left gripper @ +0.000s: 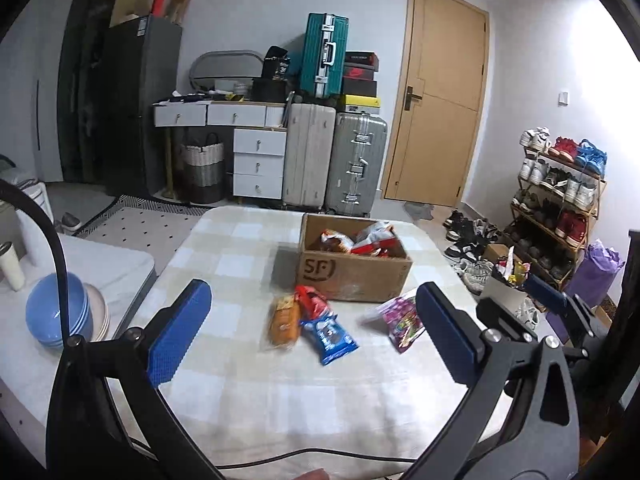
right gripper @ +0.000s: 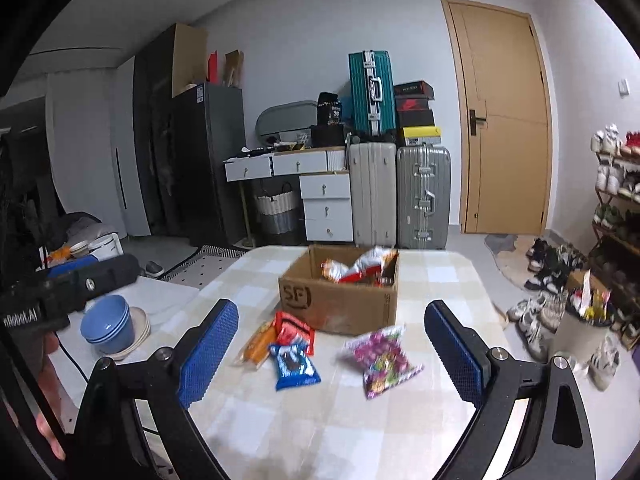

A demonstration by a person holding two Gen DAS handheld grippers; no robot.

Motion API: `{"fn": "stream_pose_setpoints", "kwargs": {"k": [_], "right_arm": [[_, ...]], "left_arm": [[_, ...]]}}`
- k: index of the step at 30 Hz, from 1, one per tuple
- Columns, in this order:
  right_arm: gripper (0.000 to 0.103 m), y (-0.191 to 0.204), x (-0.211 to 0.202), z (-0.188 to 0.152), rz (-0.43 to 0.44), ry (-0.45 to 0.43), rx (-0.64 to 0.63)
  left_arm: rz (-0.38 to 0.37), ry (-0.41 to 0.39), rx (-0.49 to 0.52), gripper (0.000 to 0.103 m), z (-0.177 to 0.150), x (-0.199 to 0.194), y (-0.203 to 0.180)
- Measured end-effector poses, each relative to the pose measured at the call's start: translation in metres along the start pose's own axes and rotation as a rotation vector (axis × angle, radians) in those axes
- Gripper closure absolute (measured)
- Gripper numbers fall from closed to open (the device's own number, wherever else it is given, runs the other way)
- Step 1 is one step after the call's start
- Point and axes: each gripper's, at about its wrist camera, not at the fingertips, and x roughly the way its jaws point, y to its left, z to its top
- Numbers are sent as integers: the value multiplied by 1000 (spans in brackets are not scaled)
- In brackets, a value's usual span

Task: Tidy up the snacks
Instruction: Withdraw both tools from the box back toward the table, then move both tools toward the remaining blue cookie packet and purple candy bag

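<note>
A cardboard box point(left gripper: 352, 276) marked SF sits on the checked table point(left gripper: 248, 380) and holds several snack bags point(left gripper: 360, 240). In front of it lie an orange pack point(left gripper: 285, 322), a red pack point(left gripper: 314, 300), a blue pack point(left gripper: 330, 334) and a pink candy bag point(left gripper: 402, 320). My left gripper point(left gripper: 314, 332) is open and empty, above the table in front of the packs. My right gripper point(right gripper: 332, 348) is open and empty too, with the same packs point(right gripper: 294, 364) and the candy bag point(right gripper: 380, 360) between its fingers in view. The box also shows in the right wrist view point(right gripper: 340, 300).
Blue bowls on plates point(left gripper: 60, 312) stand on a low white surface left of the table. A white bin with wrappers point(left gripper: 506, 284) and a shoe rack point(left gripper: 560, 208) stand on the right. Suitcases point(left gripper: 336, 160), drawers and a door line the far wall.
</note>
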Motion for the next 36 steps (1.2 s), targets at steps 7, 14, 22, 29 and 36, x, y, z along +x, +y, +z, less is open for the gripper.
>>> {"fn": "stream_pose_setpoints", "kwargs": {"k": [7,14,22,29,36], "right_arm": [[7,-6,31,-38,-16,59,18],[7,-22,74,-57,-21,90,48],[7,-27,115,-73,-18,175,19],[7,-44,142,-71,-69,201,18],[7,-91,195,-87,-90,394,145]], "left_arm": [[27,35,-36,1,-33,25,28],[19,85,-69,1,-60,75,57],[9,209,-76,1,-79,131,61],[-58,342,-67,1,-86,188,44],[-116,484,-111,1,-103,253,22]]}}
